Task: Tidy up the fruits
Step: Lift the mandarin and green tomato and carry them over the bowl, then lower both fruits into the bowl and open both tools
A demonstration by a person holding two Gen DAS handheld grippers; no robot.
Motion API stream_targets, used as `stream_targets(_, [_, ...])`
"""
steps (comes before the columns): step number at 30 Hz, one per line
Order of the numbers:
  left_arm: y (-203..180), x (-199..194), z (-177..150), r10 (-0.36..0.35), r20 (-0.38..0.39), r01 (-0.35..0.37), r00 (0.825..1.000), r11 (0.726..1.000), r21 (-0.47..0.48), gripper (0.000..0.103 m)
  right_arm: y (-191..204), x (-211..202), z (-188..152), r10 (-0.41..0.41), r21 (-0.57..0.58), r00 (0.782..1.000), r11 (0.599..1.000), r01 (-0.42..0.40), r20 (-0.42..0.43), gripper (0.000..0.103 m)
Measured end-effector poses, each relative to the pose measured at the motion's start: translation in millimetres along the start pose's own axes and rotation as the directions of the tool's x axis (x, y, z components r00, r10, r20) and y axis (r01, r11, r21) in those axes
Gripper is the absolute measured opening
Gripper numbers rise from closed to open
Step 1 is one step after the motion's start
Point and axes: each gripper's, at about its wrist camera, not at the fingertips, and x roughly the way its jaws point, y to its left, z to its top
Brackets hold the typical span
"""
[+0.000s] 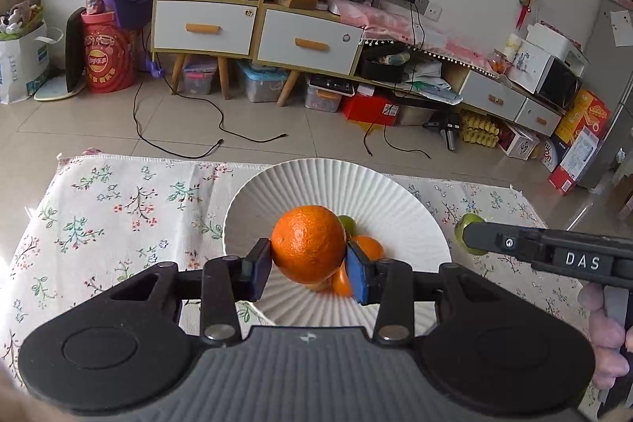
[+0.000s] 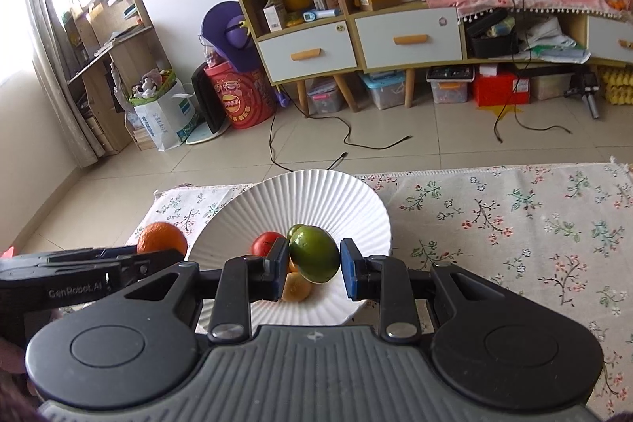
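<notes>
Gripping an orange (image 1: 307, 244) between its blue pads, the left gripper (image 1: 307, 265) hangs above the white ribbed plate (image 1: 395, 192), its jaws part open and pressed against the fruit's two sides. In the left wrist view the orange sits at the centre, with the plate spreading behind it toward 12 o'clock. Below the orange, in the plate, lie a small orange fruit (image 1: 368, 248) at about 4 o'clock of it and a bit of green fruit (image 1: 348, 223) at 2 o'clock.

The right gripper (image 2: 314, 265) holds a green lime (image 2: 314, 258), jaws drawn in close and clamped on it, over the near half of the same plate. In its view a red tomato (image 2: 266, 244) lies at 9 o'clock of the lime, a yellow-orange fruit (image 2: 296, 287) at 7 o'clock, and a second green fruit (image 2: 296, 229) peeks out at 11 o'clock.

The plate rests on a flowered tablecloth (image 2: 514, 224). A hand (image 1: 605, 343) grasps the right gripper's handle at 4 o'clock in the left view.
</notes>
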Motion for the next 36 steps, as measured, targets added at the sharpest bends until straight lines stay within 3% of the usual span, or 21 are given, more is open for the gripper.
stream_targets(6, [-1,39,9,0.006,-0.053,-0.005,0.999,1.000,0.008,0.036,-11,29,-2,-0.020,0.012,0.998,1.000,0.020,-0.052,0.025])
stream_targets(14, [-6,72,21,0.000,-0.093,0.004,0.996,0.999,0.042,0.036,-17,43,0,-0.002,-0.008,1.000,1.000,0.002,-0.024,0.025])
stream_targets(21, [-5,83,22,-0.006,-0.135,0.012,0.991,0.999,0.043,0.036,-14,50,0,0.023,-0.021,1.000,1.000,-0.023,-0.013,0.025])
stream_targets(29, [-4,81,23,-0.017,-0.124,0.023,0.992,0.999,0.048,0.037,-3,58,1,0.015,-0.095,0.999,0.995,-0.019,-0.035,0.026])
stream_targets(32, [-8,78,26,-0.012,-0.114,0.018,0.993,0.999,0.052,0.039,-3,54,1,0.030,-0.092,0.999,0.995,-0.033,-0.034,0.029])
stream_targets(34, [-8,75,27,-0.016,-0.112,0.021,0.994,0.999,0.048,0.043,-5,49,3,0.052,-0.080,0.998,0.995,-0.055,-0.041,0.039])
stream_targets(36, [-8,69,28,-0.021,-0.107,0.025,0.994,0.999,0.045,0.052,-6,45,6,0.046,-0.079,0.998,0.996,-0.049,-0.046,0.042])
